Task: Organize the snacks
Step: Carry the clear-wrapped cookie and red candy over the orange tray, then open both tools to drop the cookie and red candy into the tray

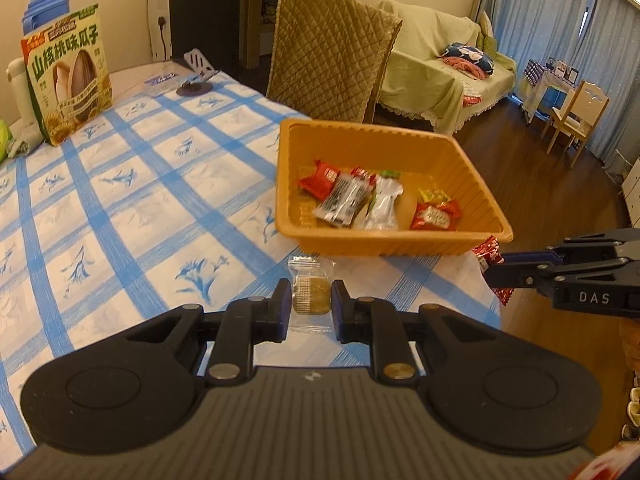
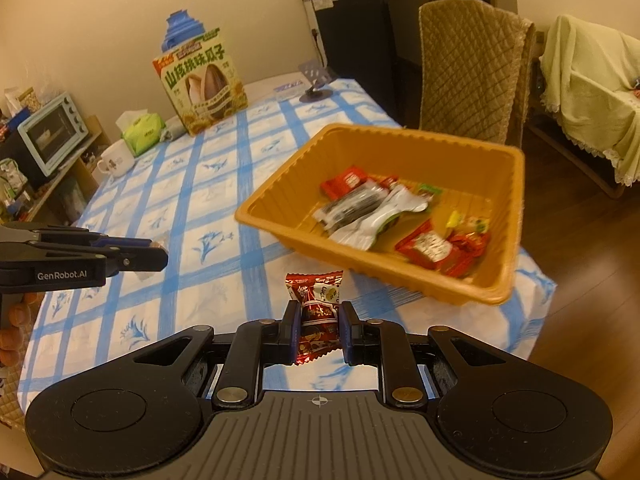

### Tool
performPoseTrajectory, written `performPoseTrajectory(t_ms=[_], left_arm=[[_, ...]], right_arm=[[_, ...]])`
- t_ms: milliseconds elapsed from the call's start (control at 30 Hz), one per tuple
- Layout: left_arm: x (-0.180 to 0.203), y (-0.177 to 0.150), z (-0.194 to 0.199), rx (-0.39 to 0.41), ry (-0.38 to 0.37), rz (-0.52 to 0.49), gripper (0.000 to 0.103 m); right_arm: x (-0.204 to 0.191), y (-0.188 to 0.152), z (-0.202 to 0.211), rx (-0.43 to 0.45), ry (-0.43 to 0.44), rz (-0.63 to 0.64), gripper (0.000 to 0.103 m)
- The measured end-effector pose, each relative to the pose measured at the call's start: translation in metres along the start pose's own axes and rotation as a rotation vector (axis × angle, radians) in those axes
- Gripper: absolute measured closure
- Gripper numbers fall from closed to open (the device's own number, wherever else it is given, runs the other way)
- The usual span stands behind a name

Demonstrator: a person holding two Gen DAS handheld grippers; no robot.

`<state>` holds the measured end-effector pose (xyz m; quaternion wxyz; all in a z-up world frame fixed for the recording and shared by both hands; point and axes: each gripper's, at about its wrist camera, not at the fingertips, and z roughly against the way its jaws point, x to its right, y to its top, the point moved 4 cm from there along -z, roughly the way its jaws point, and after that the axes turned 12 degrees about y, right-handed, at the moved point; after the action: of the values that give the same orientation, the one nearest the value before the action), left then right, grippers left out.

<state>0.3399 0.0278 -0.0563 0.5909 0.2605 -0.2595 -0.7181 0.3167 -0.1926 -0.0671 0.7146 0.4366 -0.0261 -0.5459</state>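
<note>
A small clear packet [image 1: 311, 286] with a brown and gold square inside is pinched between the two fingers of the left gripper [image 1: 311, 300], whose jaws are closed tight on its sides. The packet is held up above the table [image 1: 140, 200], which is covered by a white cloth with blue stripes and little blue plants. A shiny red candy [image 2: 318, 312] with twisted ends is squeezed in the right gripper [image 2: 319, 330], and its jaws are closed narrow on the wrapper too. Both grippers are seen near the front edge of an orange tray [image 1: 384, 240], which is set close to the table's corner. Inside the tray, a few snacks are already laid: a red packet [image 1: 318, 181] at the back, a black and white packet [image 1: 345, 199], a silver packet [image 1: 384, 204] just beside it, a small yellow one [image 1: 434, 196], and another red one [image 1: 435, 216] toward the right wall. The snacks are bunched together and some are touching. At the far end of the table, a tall green bag of sunflower seeds [image 1: 68, 76] is stood upright, with a blue bottle top [image 1: 44, 2] seen behind it. A chair with a quilted brown cover [image 1: 332, 56] is placed behind the tray. In the right wrist view, a white mug [image 2: 114, 160] and a green tissue pack [image 2: 142, 130] are seen at the table's far left edge, well apart from the tray.
</note>
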Motion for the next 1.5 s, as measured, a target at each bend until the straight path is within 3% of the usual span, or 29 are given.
performPoseTrajectory(t_ms=[633,1000,1500], left_arm=[[0.046,0.069,-0.027,0.069,0.030,-0.032,0.084],[0.049,0.082,-0.066,0.018,0.078,-0.002,0.084],[0.050,0.075,-0.115,-0.070,0.122,0.029,0.084]], right_arm=[[0.062,0.057,0.026,0.101,-0.031,0.048,0.083],[0.092,0.082,0.013,0.103,-0.023,0.060,0.083],[0.122,0.093,-0.008,0.070,-0.014,0.041,0.083]])
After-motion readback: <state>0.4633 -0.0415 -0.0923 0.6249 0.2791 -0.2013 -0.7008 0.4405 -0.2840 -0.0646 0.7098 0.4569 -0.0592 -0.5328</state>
